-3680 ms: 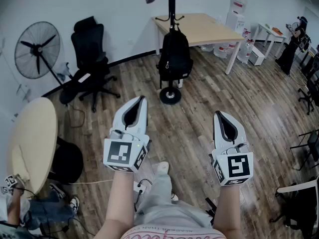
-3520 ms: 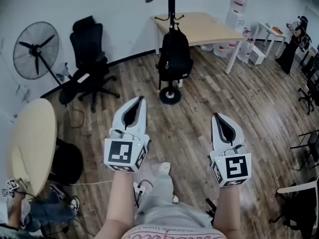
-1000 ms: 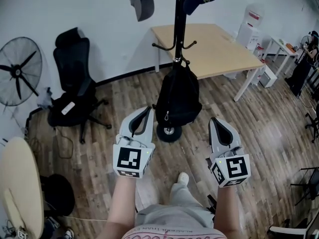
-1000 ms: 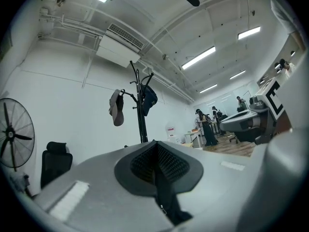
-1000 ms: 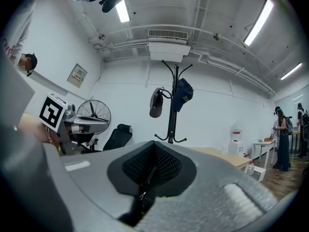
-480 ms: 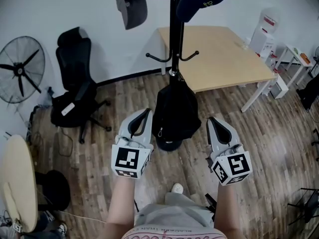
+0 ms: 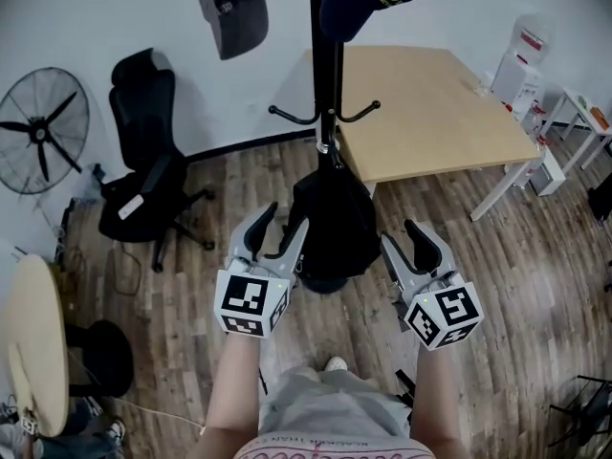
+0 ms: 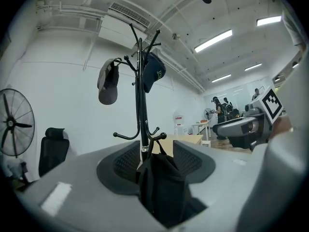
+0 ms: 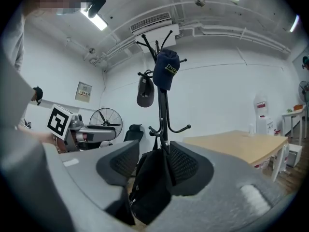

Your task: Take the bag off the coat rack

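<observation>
My left gripper [image 7: 285,220] and right gripper [image 7: 402,235] are both opening their jaws, and neither has anything pinched. The black bag [image 7: 335,223] sits just ahead between them, not touched, hanging off a low hook on the coat rack [image 7: 320,84] pole.

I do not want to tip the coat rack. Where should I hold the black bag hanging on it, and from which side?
Probably the top loop, where the black bag hangs from a lower hook of the coat rack. Come from the front, above the bag's body, and lift upward: the hook tip curves up, so a sideways pull would likely catch.
</observation>
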### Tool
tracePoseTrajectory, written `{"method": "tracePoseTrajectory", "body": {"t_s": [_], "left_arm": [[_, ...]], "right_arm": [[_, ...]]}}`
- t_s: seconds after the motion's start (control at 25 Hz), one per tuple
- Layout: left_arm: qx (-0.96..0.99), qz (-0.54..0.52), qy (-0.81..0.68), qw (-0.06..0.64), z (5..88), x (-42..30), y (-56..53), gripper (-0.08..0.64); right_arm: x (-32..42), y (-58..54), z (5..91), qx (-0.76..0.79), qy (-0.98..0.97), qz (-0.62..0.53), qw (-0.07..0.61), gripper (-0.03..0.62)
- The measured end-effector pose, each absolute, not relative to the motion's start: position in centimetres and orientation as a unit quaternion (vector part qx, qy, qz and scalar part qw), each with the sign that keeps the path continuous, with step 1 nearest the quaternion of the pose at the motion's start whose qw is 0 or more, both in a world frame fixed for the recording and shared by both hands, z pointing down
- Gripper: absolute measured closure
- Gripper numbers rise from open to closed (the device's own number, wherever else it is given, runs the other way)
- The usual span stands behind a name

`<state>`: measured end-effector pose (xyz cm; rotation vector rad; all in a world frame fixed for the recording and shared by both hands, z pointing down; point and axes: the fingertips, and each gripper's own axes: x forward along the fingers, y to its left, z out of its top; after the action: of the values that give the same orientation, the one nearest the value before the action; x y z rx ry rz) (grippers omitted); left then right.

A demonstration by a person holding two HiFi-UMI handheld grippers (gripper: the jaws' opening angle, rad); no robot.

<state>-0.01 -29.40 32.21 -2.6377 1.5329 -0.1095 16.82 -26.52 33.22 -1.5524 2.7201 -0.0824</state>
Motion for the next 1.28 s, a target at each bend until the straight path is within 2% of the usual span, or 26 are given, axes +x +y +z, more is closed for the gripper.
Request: {"method": "tracePoseTrajectory", "body": {"t_s": [0.16,0.44,0.8,1.28], "left_arm": [[-0.868,-0.031,0.494,0.021,32.8,0.5,-30.6,0.308],[-0.867,-0.071,0.492,0.038,35.0,0.9,-32.1,0.307],[-0.872,-0.122,0.473,0.019,40.1,0.7,-34.7,0.298],[-0.877,-0.151,0.453,-0.054,46.3,0.6,-38.6,0.270]], "right_arm": [[16.8,-27.6,34.1,-0.484,0.875,-0.034,0.000,0.390],[16.1,-29.7,36.2,-0.470,0.882,-0.019,-0.038,0.388],[14.3,-33.6,40.5,-0.474,0.876,-0.018,-0.087,0.341],[14.5,-37.7,47.4,-0.504,0.850,-0.067,-0.139,0.299]]}}
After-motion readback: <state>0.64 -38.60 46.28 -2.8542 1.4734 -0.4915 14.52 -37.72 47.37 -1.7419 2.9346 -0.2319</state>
